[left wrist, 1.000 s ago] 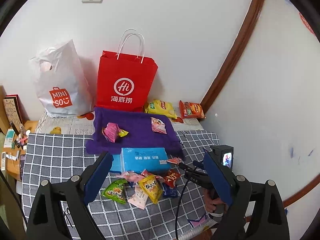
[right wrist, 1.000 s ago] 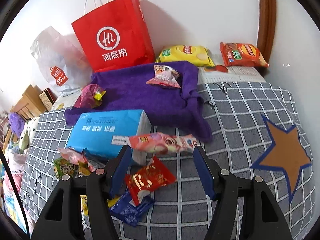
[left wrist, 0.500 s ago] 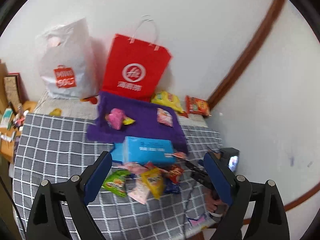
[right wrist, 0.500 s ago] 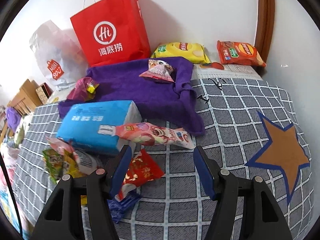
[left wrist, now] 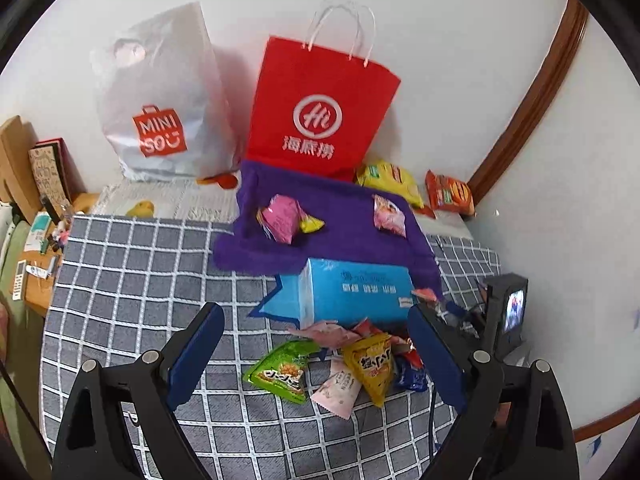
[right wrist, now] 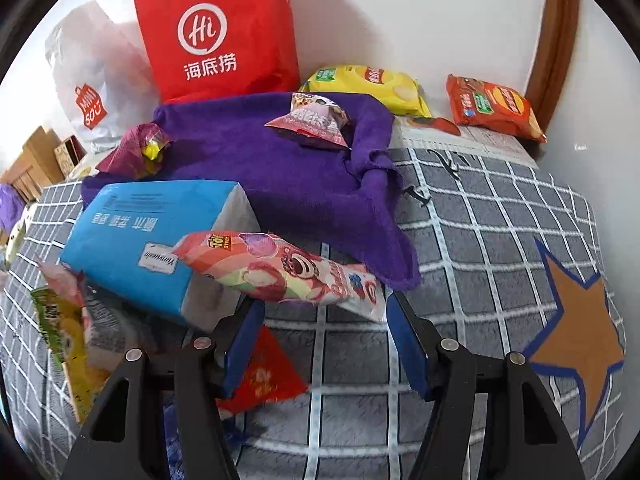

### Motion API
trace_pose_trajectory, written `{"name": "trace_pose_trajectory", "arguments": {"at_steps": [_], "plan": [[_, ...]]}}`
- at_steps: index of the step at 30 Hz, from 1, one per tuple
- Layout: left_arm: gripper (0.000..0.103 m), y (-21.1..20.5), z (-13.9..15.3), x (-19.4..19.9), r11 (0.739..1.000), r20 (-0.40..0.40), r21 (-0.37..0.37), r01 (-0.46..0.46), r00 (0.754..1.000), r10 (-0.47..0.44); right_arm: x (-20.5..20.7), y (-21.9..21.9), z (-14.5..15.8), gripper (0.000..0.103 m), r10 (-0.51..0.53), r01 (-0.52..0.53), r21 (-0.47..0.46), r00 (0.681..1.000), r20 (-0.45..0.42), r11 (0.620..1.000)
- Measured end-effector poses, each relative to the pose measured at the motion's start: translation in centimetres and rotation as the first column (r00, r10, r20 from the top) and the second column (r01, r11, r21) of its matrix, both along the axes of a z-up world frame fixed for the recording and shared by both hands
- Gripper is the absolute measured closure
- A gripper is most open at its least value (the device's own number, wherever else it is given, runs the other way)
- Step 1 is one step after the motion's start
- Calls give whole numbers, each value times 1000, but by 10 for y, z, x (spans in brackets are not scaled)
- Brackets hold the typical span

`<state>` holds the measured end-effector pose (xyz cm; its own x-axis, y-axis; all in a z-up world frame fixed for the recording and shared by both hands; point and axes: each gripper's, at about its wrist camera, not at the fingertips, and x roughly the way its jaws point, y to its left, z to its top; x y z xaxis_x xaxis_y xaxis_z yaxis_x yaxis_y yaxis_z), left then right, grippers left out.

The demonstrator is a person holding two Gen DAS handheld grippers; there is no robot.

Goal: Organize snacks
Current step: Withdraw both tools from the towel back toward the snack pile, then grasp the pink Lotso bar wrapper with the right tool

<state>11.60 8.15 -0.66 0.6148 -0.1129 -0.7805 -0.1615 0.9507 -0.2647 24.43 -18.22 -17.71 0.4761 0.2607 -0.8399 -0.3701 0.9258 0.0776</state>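
A heap of small foil snack packets (left wrist: 344, 364) lies on a grey checked cloth (left wrist: 132, 280), just in front of a blue rectangular tissue pack (left wrist: 356, 292). Behind that pack, a purple towel (left wrist: 340, 224) carries two pink packets. The left gripper (left wrist: 316, 360) hangs over the heap, jaws spread wide and holding nothing. The right gripper (right wrist: 324, 344), jaws released and empty, sits just below a long pink strawberry-bear wrapper (right wrist: 280, 268) propped against the tissue pack's near end.
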Motion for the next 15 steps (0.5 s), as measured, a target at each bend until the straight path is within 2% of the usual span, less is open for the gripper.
{"name": "trace_pose_trajectory", "arguments": {"at_steps": [7, 9, 10, 11, 15], "plan": [[10, -1, -18, 7, 1000, -53, 15, 12, 999, -11, 11, 24, -7, 39, 93, -91, -47, 995, 34, 995], [10, -3, -20, 7, 999, -54, 37, 16, 998, -14, 10, 24, -6, 48, 98, -96, -53, 994, 46, 994], [10, -4, -21, 7, 998, -54, 54, 15, 998, -12, 10, 24, -7, 66, 93, -90, -60, 995, 48, 994], [10, -5, -23, 8, 998, -55, 68, 15, 998, -11, 9, 22, -6, 77, 84, -81, -64, 995, 46, 995], [10, -4, -31, 9, 998, -64, 65, 25, 998, -21, 1, 12, 4, 83, 65, -64, -17, 997, 40, 998]]}}
